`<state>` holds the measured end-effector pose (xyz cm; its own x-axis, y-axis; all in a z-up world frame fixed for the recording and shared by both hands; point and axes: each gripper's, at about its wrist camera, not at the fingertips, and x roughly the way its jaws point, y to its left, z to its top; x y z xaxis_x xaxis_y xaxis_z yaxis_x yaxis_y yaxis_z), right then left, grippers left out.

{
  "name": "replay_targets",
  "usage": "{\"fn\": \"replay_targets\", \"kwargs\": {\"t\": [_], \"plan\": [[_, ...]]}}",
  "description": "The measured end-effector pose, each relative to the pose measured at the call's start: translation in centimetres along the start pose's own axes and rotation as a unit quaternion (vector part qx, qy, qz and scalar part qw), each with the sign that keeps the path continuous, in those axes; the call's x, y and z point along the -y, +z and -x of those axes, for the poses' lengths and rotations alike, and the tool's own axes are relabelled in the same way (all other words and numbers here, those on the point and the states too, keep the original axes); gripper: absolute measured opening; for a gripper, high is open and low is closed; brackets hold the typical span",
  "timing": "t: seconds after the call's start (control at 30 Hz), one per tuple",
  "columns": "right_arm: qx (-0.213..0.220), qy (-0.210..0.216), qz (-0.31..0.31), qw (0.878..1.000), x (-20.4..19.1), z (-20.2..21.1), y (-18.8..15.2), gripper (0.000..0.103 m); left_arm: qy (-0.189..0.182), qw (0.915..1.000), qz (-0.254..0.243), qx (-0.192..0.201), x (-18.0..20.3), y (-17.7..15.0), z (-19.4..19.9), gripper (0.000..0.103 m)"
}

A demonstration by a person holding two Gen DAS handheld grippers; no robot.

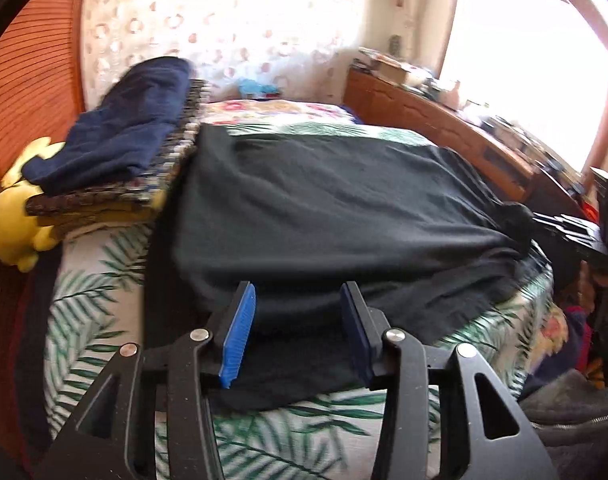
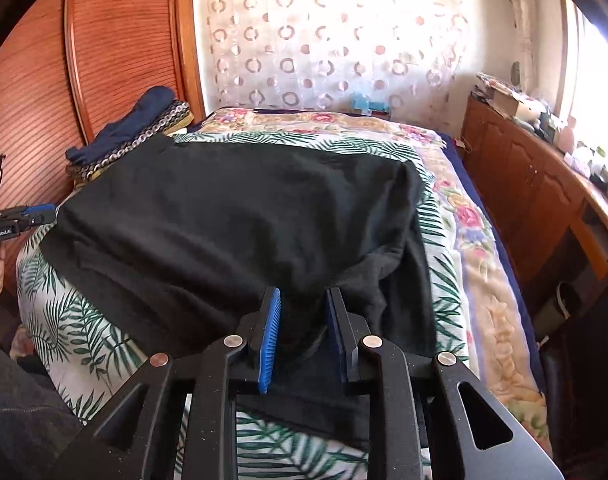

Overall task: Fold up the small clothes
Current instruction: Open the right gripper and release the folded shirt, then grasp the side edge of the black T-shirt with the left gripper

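Observation:
A black garment [image 1: 323, 208] lies spread on the bed with a folded layer on top; it also shows in the right wrist view [image 2: 232, 220]. My left gripper [image 1: 298, 292] is open, its blue pads [image 1: 240, 332] just above the garment's near edge, holding nothing. My right gripper [image 2: 304, 294] is open over the garment's near right part, empty. The left gripper [image 2: 36, 212] also shows at the left edge of the right wrist view, and the right gripper [image 1: 575, 228] at the right edge of the left wrist view.
A stack of folded clothes [image 1: 116, 152] topped by a navy piece sits at the bed's far left, next to a yellow plush toy [image 1: 12, 216]. A palm-leaf sheet [image 2: 439, 264] and floral blanket [image 2: 475, 240] cover the bed. A wooden cabinet [image 2: 543, 184] stands on the right.

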<state>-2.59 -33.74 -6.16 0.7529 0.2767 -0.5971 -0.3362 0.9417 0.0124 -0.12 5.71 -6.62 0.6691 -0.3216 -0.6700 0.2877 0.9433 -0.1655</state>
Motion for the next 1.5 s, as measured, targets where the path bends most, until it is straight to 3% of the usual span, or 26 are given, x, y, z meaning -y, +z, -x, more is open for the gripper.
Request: {"fn": "replay_targets", "kwargs": {"t": [0.17,0.47,0.7,0.93,1.0,1.07,1.1,1.17,1.23,1.27,1.5], "plan": [[-0.004,0.01,0.006,1.0,-1.0,-0.4,0.0,0.024,-0.034,0.9989,-0.024,-0.023,2.4,-0.2,-1.3,0.045],[-0.037,0.098,0.018,0.994,-3.5,-3.2,-0.3,0.024,-0.067,0.9935,-0.066,-0.064,5.4,-1.0,-3.8,0.042],[-0.064,0.105,0.052,0.991,-4.9,-5.7,-0.2,0.024,-0.064,0.9932,-0.067,-0.071,5.9,-1.1,-4.3,0.042],[-0.069,0.08,0.077,0.991,-5.6,-6.7,-0.1,0.024,-0.06,0.9933,-0.069,-0.071,5.8,-1.2,-4.7,0.042],[-0.067,0.076,0.084,0.991,-5.8,-6.6,-0.2,0.024,-0.058,0.9932,-0.073,-0.069,5.9,-1.3,-4.7,0.038],[-0.065,0.075,0.091,0.991,-6.1,-6.3,-0.3,0.024,-0.055,0.9932,-0.074,-0.072,5.8,-1.3,-4.8,0.009],[-0.065,0.076,0.092,0.991,-6.0,-6.2,-0.3,0.024,-0.059,0.9928,-0.07,-0.077,5.7,-1.4,-5.0,0.003],[-0.065,0.077,0.093,0.991,-6.1,-6.2,-0.4,0.024,-0.062,0.9924,-0.073,-0.078,5.6,-1.6,-5.0,0.0],[-0.065,0.069,0.102,0.99,-6.1,-6.1,-0.5,0.004,-0.066,0.992,-0.075,-0.076,5.7,-1.7,-4.7,0.0],[-0.073,0.085,0.099,0.989,-6.0,-6.2,-0.5,0.001,-0.068,0.9923,-0.074,-0.073,5.6,-1.6,-4.4,0.0],[-0.065,0.159,0.075,0.982,-5.9,-3.8,0.0,0.001,-0.082,0.9935,-0.066,-0.045,5.0,-1.0,-1.0,0.0]]}}
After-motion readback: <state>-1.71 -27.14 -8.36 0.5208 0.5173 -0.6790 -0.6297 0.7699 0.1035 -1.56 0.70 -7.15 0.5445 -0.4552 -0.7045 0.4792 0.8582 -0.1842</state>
